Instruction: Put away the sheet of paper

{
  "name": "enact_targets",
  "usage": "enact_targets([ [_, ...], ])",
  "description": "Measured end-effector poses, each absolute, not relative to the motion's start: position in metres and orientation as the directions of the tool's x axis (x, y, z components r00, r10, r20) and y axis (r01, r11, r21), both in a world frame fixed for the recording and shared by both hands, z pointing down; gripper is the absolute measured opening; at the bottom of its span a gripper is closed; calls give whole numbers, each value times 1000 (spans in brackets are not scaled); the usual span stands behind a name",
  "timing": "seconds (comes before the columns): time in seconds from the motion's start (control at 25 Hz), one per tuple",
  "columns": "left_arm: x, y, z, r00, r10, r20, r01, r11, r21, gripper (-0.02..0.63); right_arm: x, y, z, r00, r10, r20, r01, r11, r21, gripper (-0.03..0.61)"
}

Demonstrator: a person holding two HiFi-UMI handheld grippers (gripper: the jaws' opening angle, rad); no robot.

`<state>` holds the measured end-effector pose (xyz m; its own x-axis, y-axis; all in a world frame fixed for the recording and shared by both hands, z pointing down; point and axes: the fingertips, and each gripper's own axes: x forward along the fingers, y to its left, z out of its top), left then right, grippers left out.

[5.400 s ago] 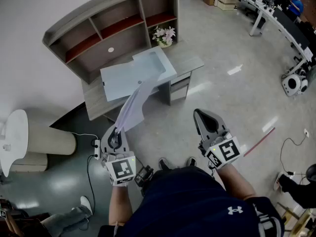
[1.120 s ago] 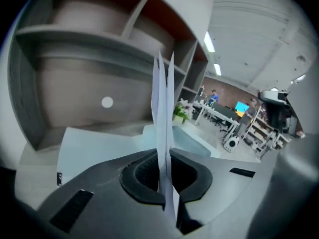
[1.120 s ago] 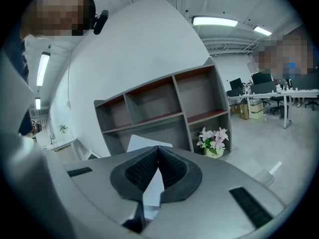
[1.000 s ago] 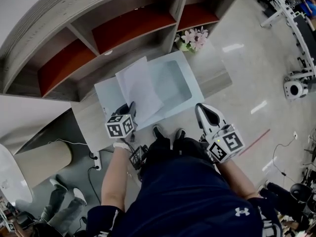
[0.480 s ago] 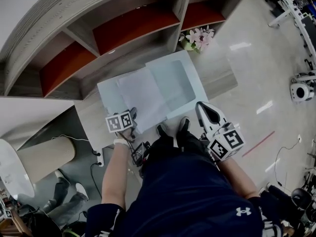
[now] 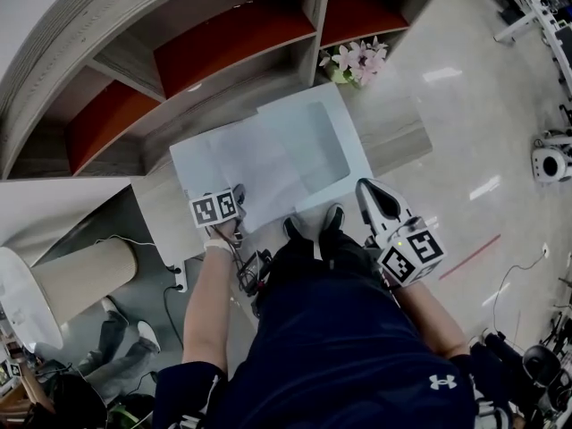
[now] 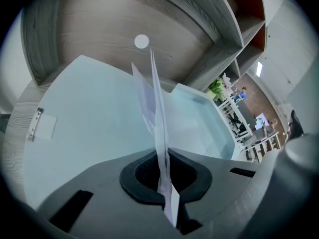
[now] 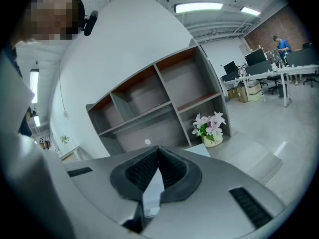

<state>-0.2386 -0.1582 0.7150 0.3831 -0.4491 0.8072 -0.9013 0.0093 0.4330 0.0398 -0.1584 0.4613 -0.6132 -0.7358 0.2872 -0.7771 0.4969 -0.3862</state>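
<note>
An open-plan office: shelved desk (image 6: 398, 132), computer workstations (image 8: 259, 68) lining the back.

The left gripper (image 7: 162, 159), at six o'clock, has its dark pads (image 7: 139, 177) pressed together on the sheet of paper (image 7: 155, 108), which stands edge-on and rises toward twelve. Behind it lies an open pale blue file box (image 7: 89, 113), with a metal clip (image 7: 36, 124) at nine. A white round cap (image 7: 141, 41) sits in the wooden desk (image 7: 99, 24) at twelve. Shelves (image 7: 239, 24) and a plant (image 7: 218, 87) show toward two.
</note>
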Motion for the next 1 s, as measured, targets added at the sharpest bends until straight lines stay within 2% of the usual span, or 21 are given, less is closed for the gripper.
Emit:
enact_targets([
  [0.48, -180, -188, 729, 438, -389, 811, -887, -36, 461, 15, 76, -166, 470, -583, -756, 297, -792, 447, -417, 5],
  [1.0, -118, -212, 738, 565, -385, 730, -779, 42, 625, 15, 96, -172, 475, -572, -761, 306, -792, 416, -447, 5],
])
